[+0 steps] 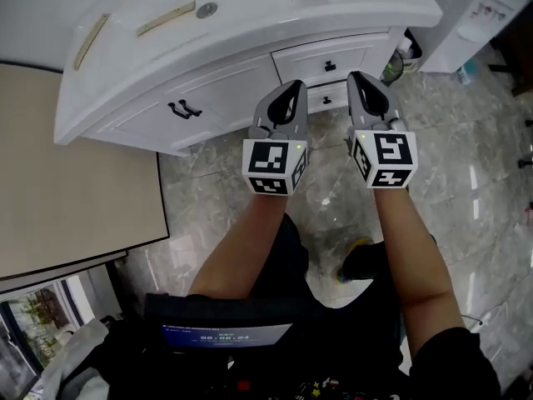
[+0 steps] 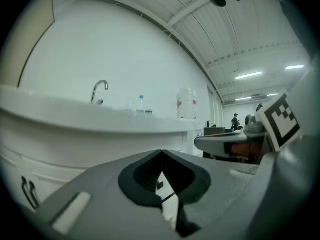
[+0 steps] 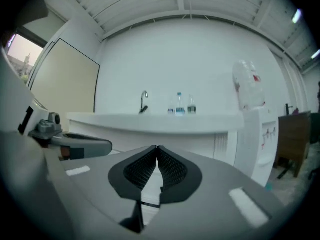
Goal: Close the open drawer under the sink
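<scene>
The white vanity's counter (image 1: 250,23) curves across the top of the head view, its front edge bowing toward the person. A water dispenser (image 3: 247,91) with a bottle on top stands just past the counter's right edge.

Under the front edge sit two cabinet doors (image 1: 208,98) with black handles. Toward the right front corner are two stacked drawers. The upper drawer (image 1: 331,63) sits under the counter lip. The lower drawer (image 1: 326,98) is below it, its long axis running along the counter's front edge and its face and small black knob turned toward the person. How far it stands out cannot be told, and its inside is hidden under the drawer above.

Both grippers are held in front of the counter's front edge, near the right corner, pointing at the drawers. The left gripper (image 1: 291,90) is at the lower drawer's left end and the right gripper (image 1: 362,82) at its right end, with the knob between them. Whether either tip touches the drawer cannot be told. In the left gripper view the left gripper (image 2: 161,151) has its jaws clenched tip to tip with nothing between them. The right gripper (image 3: 156,148) is pressed together the same way, and empty.

A faucet (image 3: 144,101) and small bottles (image 3: 180,104) stand toward the counter's back edge.
</scene>
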`<action>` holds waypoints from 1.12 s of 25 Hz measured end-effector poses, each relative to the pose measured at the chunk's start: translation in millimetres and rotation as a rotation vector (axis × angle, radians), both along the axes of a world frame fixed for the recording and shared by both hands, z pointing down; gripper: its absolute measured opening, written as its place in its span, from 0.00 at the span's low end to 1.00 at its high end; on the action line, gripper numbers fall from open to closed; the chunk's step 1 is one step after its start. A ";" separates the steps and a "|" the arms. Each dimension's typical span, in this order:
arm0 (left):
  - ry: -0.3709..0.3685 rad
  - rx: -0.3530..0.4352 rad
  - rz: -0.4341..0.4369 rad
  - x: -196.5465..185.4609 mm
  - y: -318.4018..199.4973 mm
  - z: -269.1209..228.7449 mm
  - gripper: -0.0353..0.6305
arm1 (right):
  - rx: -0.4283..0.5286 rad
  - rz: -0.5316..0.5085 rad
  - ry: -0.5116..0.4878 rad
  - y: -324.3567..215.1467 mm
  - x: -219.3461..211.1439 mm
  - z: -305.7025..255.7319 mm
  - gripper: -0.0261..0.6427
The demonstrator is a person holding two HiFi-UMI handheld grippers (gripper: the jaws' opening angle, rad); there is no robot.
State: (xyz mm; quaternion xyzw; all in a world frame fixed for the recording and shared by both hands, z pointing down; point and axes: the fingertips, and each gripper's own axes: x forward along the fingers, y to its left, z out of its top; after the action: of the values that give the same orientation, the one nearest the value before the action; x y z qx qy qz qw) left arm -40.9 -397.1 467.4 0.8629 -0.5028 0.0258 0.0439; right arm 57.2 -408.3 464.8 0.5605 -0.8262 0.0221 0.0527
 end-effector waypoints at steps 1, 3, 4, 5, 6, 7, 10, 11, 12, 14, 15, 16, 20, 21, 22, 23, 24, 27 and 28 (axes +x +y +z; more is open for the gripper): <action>-0.005 -0.002 0.012 0.8 9.7 -30.4 0.05 | 0.010 -0.006 0.017 13.8 1.8 -36.2 0.10; -0.003 -0.019 0.045 3.3 31.9 -93.5 0.05 | 0.010 -0.012 0.044 42.4 5.3 -105.1 0.10; 0.004 -0.033 0.068 5.3 43.0 -125.9 0.05 | 0.002 -0.010 0.050 55.2 7.0 -137.5 0.10; 0.009 -0.045 0.094 7.4 54.0 -158.4 0.05 | -0.009 -0.007 0.050 66.9 8.0 -168.7 0.09; 0.011 -0.053 0.119 8.8 66.1 -190.4 0.05 | -0.020 -0.004 0.049 79.0 8.2 -198.1 0.09; 0.011 -0.054 0.140 9.2 79.4 -221.1 0.05 | -0.031 -0.003 0.046 92.1 7.6 -225.3 0.09; 0.031 -0.025 0.195 7.2 113.0 -296.9 0.05 | -0.035 0.003 0.007 128.3 2.8 -289.7 0.09; 0.038 -0.021 0.215 5.9 124.4 -311.5 0.05 | -0.032 0.003 -0.004 141.9 -1.8 -302.2 0.09; 0.041 -0.022 0.233 4.3 138.2 -320.7 0.05 | -0.028 -0.001 -0.006 158.4 -7.9 -310.8 0.09; 0.034 -0.010 0.261 0.4 161.7 -336.5 0.05 | -0.004 -0.004 0.010 187.7 -19.7 -327.2 0.09; 0.028 0.007 0.267 -2.2 167.5 -346.3 0.05 | 0.017 0.000 0.020 196.8 -24.3 -336.7 0.09; 0.026 0.021 0.266 -5.8 171.9 -355.1 0.05 | 0.036 0.001 0.030 204.7 -28.9 -344.8 0.09; 0.055 0.041 0.248 -24.9 194.2 -365.4 0.05 | 0.048 -0.025 0.039 233.9 -49.3 -353.3 0.08; 0.060 0.043 0.246 -29.7 199.4 -364.6 0.05 | 0.049 -0.028 0.038 239.9 -53.7 -353.9 0.08; 0.064 0.042 0.246 -33.9 204.2 -363.6 0.05 | 0.052 -0.027 0.039 245.3 -57.1 -355.0 0.08; 0.067 0.041 0.246 -37.1 208.6 -362.5 0.05 | 0.055 -0.023 0.039 250.2 -59.5 -356.1 0.07; 0.069 0.040 0.248 -39.5 212.6 -361.2 0.05 | 0.054 -0.020 0.041 254.8 -61.5 -356.6 0.07; 0.081 0.037 0.245 -46.4 221.0 -359.0 0.05 | 0.043 -0.029 0.045 265.8 -68.3 -357.8 0.07; 0.084 0.036 0.241 -48.7 223.3 -358.5 0.05 | 0.041 -0.035 0.047 268.9 -70.4 -358.5 0.07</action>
State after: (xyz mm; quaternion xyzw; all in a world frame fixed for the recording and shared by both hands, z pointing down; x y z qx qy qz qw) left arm -89.6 -173.8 108.9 0.9180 -0.3937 -0.0144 0.0460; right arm -13.2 -139.4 106.2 0.5473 -0.8347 -0.0089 0.0609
